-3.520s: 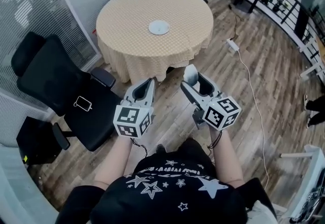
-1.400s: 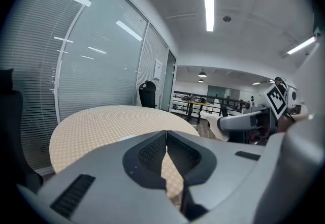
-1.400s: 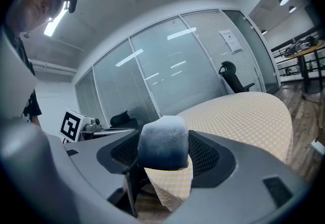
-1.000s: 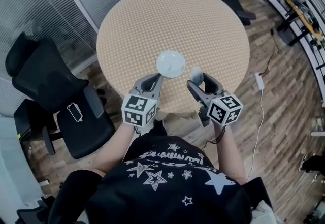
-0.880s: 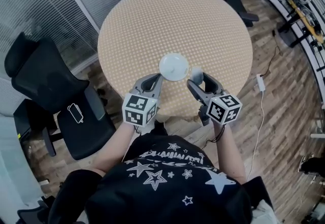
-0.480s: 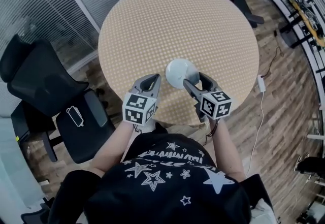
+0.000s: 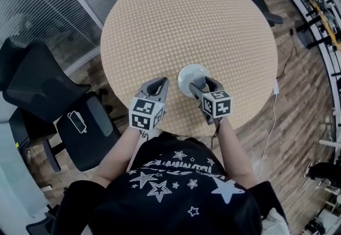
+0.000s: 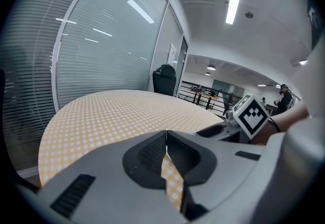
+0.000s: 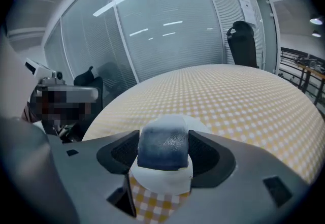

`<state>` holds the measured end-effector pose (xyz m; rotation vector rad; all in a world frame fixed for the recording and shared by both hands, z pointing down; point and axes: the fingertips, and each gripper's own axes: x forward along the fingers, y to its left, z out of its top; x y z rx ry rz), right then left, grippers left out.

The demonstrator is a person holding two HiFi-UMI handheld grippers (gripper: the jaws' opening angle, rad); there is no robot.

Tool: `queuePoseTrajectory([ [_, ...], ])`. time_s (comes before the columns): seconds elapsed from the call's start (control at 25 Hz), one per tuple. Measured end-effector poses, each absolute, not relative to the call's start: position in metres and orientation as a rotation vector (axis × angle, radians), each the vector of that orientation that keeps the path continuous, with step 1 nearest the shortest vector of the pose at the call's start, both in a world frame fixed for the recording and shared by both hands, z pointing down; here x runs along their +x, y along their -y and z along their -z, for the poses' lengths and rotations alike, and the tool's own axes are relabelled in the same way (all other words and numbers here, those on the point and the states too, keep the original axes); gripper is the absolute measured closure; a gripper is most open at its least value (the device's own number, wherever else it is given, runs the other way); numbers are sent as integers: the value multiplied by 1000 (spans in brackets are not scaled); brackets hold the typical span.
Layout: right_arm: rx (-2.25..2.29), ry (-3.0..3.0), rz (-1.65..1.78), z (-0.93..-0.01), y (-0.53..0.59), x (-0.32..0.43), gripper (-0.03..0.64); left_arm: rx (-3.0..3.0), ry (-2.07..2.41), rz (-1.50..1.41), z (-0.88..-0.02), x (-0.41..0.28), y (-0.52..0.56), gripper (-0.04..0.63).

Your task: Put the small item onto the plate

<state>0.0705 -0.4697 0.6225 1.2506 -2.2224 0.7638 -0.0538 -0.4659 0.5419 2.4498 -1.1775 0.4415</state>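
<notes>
The person stands at the near edge of a round table (image 7: 186,21) draped in a yellow checked cloth, a gripper in each hand. A white plate (image 7: 186,73) lies on the cloth towards that near side. The right gripper (image 7: 202,84) reaches over the plate, its fingers (image 9: 208,154) clamped on either side of the small item (image 9: 163,146), a rounded bluish-grey lump. The item hangs directly above the plate's white surface; I cannot tell whether it touches it. The left gripper (image 7: 155,84) hovers just beside the plate, to its left, over the cloth, with its fingers (image 8: 147,154) closed together at the tips and nothing between them. A black office chair (image 7: 37,95) stands off to the left.
</notes>
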Motion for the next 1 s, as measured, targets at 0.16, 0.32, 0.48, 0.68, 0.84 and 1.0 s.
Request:
queuePoseTrajectory([
  [0.16,1217,2148,-749,-645,476,69,316,2441,1160,-454,-549,-55,470,586],
  [0.32,1175,2094,-684,-657,478,64,316,2438,1139,-466,-556,-55,472,586],
  [0.48,1142,2063,-622,-660,478,58,316,2436,1117,-469,-562,-51,470,586],
  [0.68,1137,2069,-637,-660,478,58,316,2430,1110,-468,-564,-46,466,586],
  [0.84,1134,2055,-641,-662,477,57,316,2427,1124,-473,-563,-45,465,586],
  [1.0,1164,2064,-634,-660,478,58,314,2441,1140,-474,-556,-43,461,586],
])
